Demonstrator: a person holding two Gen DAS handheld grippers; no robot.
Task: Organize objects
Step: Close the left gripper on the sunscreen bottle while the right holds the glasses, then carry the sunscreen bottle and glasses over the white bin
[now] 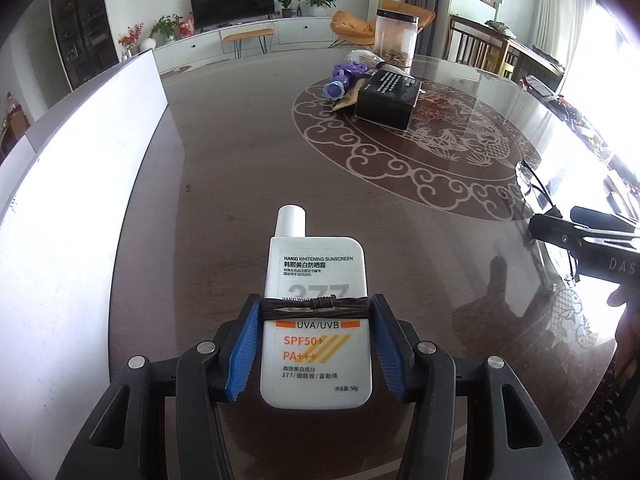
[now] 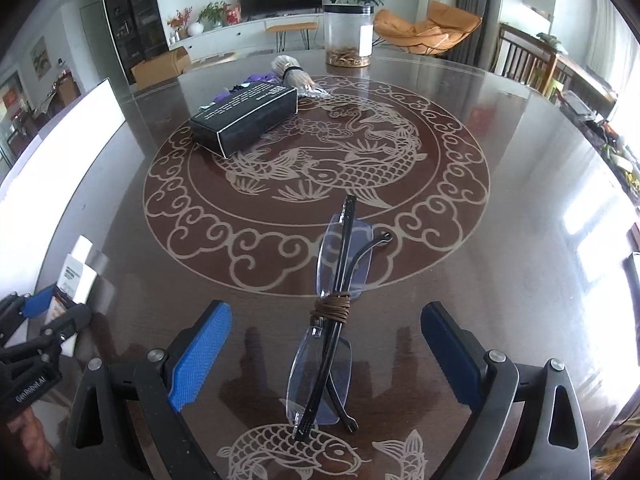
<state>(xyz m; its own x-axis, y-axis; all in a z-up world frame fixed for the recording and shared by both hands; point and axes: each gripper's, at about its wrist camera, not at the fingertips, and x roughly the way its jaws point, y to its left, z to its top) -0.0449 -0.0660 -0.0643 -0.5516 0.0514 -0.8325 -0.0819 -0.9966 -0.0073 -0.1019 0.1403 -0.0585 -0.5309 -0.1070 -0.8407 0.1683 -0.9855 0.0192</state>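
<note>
White sunscreen (image 1: pixel 316 320) sits clamped in my left gripper (image 1: pixel 316 344) jaws, cap pointing away. Beside it, my right gripper (image 2: pixel 326 354) jaws stand apart astride the glasses (image 2: pixel 332 320), which lie on the worktop (image 2: pixel 500 280), long axis along the fingers.

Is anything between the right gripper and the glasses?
Nothing visible. The folded glasses lie on the table between the open right gripper's fingers, touching neither one. The sunscreen, held by the left gripper, sits well off to the side.
</note>
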